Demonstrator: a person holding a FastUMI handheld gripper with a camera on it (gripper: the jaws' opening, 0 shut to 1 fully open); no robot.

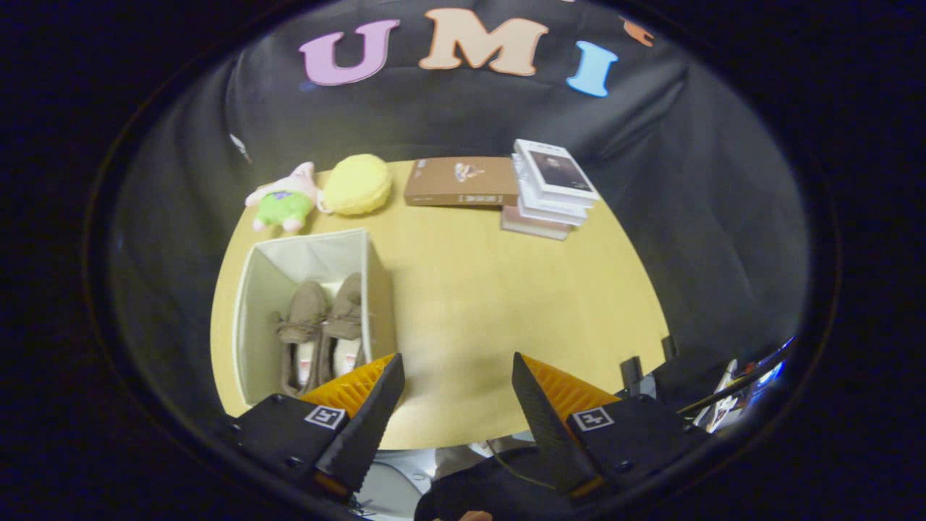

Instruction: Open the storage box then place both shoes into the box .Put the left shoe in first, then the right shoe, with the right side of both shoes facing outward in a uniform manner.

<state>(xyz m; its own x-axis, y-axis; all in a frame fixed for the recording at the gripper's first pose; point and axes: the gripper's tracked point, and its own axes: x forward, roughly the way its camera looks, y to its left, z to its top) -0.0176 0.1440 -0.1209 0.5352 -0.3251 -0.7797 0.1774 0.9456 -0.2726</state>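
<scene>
A white fabric storage box (253, 304) stands open on the wooden table, ahead and to the left of my fingers. Two brown slipper-like shoes lie side by side inside it, the left one (302, 322) and the right one (346, 315), toes pointing away from me. My gripper (458, 376) hovers above the table's near edge, to the right of the box. Its fingers stand wide apart with nothing between them. The left finger (369, 412) overlaps the box's near right corner in the view.
At the far side of the table (470, 289) lie a pink and green plush toy (283, 199), a yellow round plush (357, 184), a brown flat box (463, 181) and a stack of books (550, 192). Clamps and cables (651, 369) sit at the near right edge.
</scene>
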